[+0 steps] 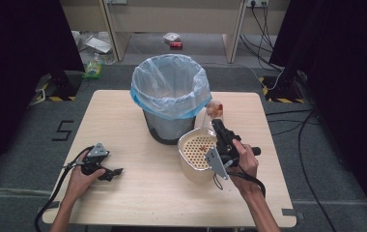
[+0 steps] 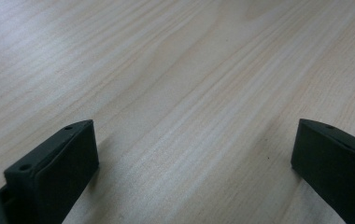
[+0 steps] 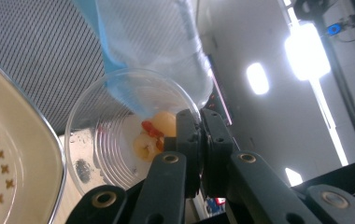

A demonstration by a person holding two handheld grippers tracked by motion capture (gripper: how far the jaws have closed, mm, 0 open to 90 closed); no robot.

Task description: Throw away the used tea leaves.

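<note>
A clear plastic cup (image 3: pixel 119 135) with a few yellowish and red bits of food in its bottom is pinched by its rim in the right hand-held gripper (image 3: pixel 199 140), whose jaws are pressed nearly together on the thin wall. The cup lies tipped on its side, its open mouth facing the gripper's camera. In the high view the cup (image 1: pixel 215 110) sits at the tip of the right hand-held gripper (image 1: pixel 218 126), just beside the bin and above the far edge of a cream strainer bowl (image 1: pixel 196 152) with star-shaped holes. That bowl stands on the table (image 1: pixel 138 193), touching or nearly touching the dark mesh waste bin (image 1: pixel 164 128), which is lined with a pale blue plastic bag (image 1: pixel 169 87) folded over its rim.

Well apart, near the front left of the table, the left hand-held gripper (image 1: pixel 110 173) rests low over the bare wood, its jaws spread wide with nothing between them.
</note>
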